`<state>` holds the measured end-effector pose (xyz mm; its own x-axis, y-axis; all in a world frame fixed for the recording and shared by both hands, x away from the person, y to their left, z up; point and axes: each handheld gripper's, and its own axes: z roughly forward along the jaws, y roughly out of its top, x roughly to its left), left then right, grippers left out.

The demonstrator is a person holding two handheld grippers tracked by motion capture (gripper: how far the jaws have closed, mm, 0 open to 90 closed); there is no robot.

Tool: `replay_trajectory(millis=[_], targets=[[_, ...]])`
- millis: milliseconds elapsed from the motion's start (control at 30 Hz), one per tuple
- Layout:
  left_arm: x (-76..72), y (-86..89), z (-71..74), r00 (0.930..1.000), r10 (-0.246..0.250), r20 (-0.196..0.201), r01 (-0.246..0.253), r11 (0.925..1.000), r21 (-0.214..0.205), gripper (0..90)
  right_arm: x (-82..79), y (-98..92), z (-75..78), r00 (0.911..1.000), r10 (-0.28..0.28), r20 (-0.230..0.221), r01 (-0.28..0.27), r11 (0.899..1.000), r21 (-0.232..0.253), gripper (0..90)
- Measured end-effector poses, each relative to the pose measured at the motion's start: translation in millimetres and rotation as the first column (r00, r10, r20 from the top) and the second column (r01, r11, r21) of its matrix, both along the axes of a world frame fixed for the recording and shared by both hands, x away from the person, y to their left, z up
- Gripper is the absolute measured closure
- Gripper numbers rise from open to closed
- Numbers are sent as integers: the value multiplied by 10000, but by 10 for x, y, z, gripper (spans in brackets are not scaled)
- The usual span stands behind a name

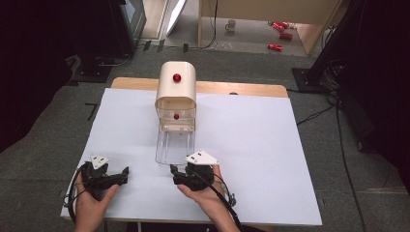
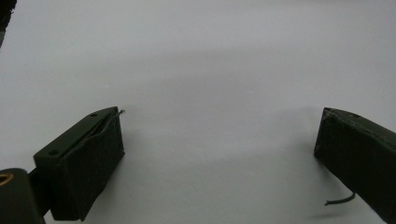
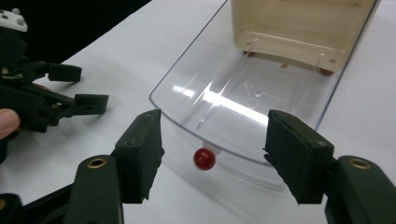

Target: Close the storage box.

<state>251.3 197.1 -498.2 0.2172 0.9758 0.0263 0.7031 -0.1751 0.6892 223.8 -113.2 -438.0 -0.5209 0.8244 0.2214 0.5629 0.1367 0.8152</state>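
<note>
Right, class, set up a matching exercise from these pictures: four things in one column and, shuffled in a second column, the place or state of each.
Column one:
1. clear drawer
2. cream cabinet
3. left claw
4. right claw

Column two:
A. open over bare white sheet, nothing between its jaws
B. stands at the far side of the table, a red knob on its curved top
C. pulled out toward the person, empty inside
D. open, jaws either side of the drawer's red knob without pressing on it

Pairs: 1-C, 2-B, 3-A, 4-D
</note>
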Motion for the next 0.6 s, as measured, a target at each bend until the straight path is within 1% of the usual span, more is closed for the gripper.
replay_trajectory(millis=[67,100,167,200,267,300,333,367,400,433,467,500,600], targets=[[0,0,0,10000,-2,-3,2,10000,1,12,-21,6,-9,10000,14,5,-14,10000,19,382],[0,0,0,10000,1,3,-1,10000,0,12,-73,22,-40,10000,56,-14,-56,9999,137,388],[0,0,0,10000,3,5,-3,10000,-3,12,-86,25,-51,10000,76,-37,-76,9998,171,394],[0,0,0,10000,3,3,-3,10000,-3,12,-116,30,-84,9999,83,-105,-80,9995,294,410],[0,-1,0,10000,5,2,-5,10000,-8,12,-131,33,-98,9998,74,-158,-69,9994,350,420],[0,1,1,10000,-6,-7,6,10000,6,12,-141,36,-114,9998,79,-158,-73,9992,388,435],[0,0,0,10000,2,-2,-2,10000,7,12,-160,47,-149,9998,124,-181,-116,9991,405,474],[0,0,0,10000,-2,-3,2,10000,3,12,-160,47,-149,9998,124,-181,-116,9991,405,474],[0,0,0,10000,2,1,-2,10000,-4,12,-166,61,-189,9997,125,-213,-117,9992,380,514],[0,-1,0,10000,7,6,-7,10000,-9,12,-166,61,-189,9997,125,-213,-117,9992,380,514],[0,-1,0,10000,2,5,-2,10000,-4,12,-167,74,-232,9996,111,-269,-102,9994,331,558],[0,-1,0,10000,3,3,-3,10000,-4,12,-167,74,-232,9996,111,-269,-102,9994,331,558],[0,-1,0,10000,2,5,-2,10000,-2,12,-157,103,-312,9994,37,-346,-28,9997,251,610]])
